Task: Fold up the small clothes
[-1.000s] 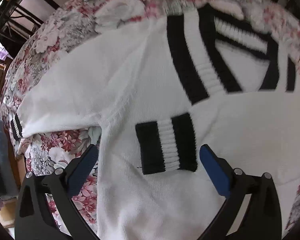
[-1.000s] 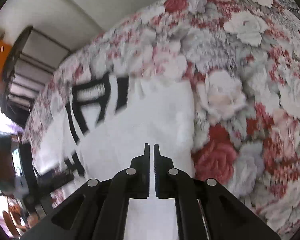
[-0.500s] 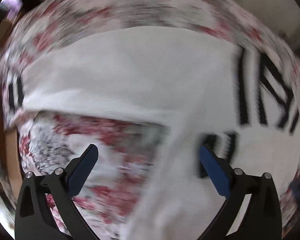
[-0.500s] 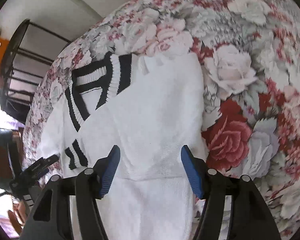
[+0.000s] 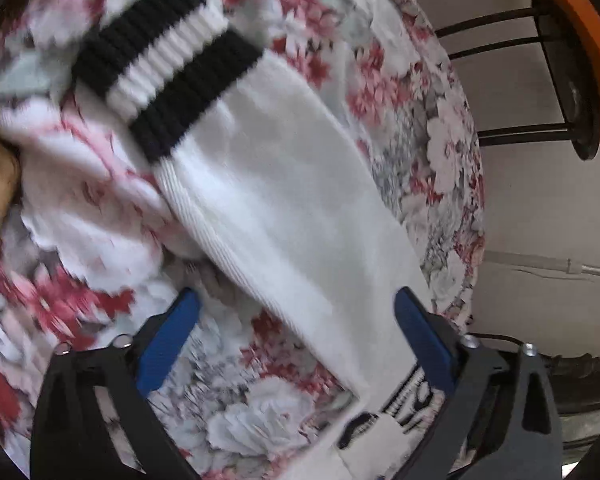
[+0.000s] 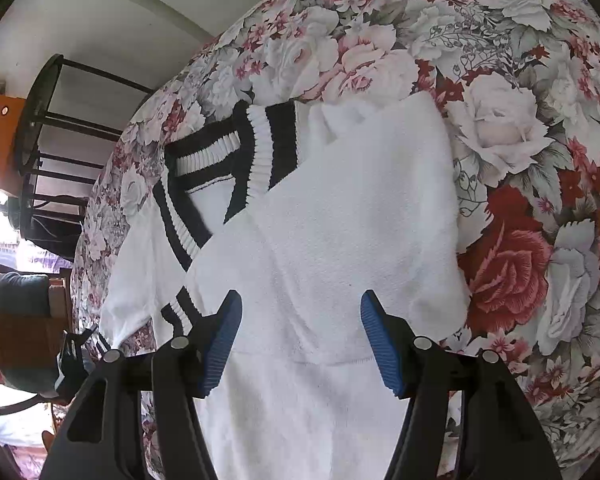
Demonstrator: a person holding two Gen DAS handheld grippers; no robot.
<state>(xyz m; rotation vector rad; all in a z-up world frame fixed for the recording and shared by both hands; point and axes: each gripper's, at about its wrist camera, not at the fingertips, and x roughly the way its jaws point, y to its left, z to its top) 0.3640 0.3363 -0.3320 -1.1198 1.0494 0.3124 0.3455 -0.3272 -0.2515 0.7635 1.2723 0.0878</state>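
- Looking down the left gripper (image 5: 296, 332), we see its blue-padded jaws wide apart and closing, with the sleeve (image 5: 292, 200) running up between them; the pads do not press on it.
- The sleeve is white and ends in a cuff (image 5: 164, 60) ribbed black, white, black, at the upper left of the left view.
- The sleeve lies flat on the flowered cloth (image 5: 420, 128), stretched out away from the body of the sweater (image 6: 340, 220).
- A white label (image 5: 404, 396) with black print shows on the fabric just by the right-hand pad; the print is too blurred for us to read.
- Past the cloth's edge in that view stand a black metal frame (image 5: 520, 32) and a pale wall.
- In the right view, we hold the right gripper (image 6: 300, 336) over the white sweater, its jaws parted and gripping nothing; the fabric lies between and below them.
- The other sleeve is folded across the sweater's chest, and its striped cuff (image 6: 180, 308) lies just left of the left-hand pad.
- The black-and-white V-neck collar (image 6: 236, 152) lies at the far end of the sweater, towards the upper left.
- The sweater rests on the flowered cloth, with bare cloth to its right.
- At the lower left edge of the right view the left gripper shows small, near the stretched-out sleeve's end.
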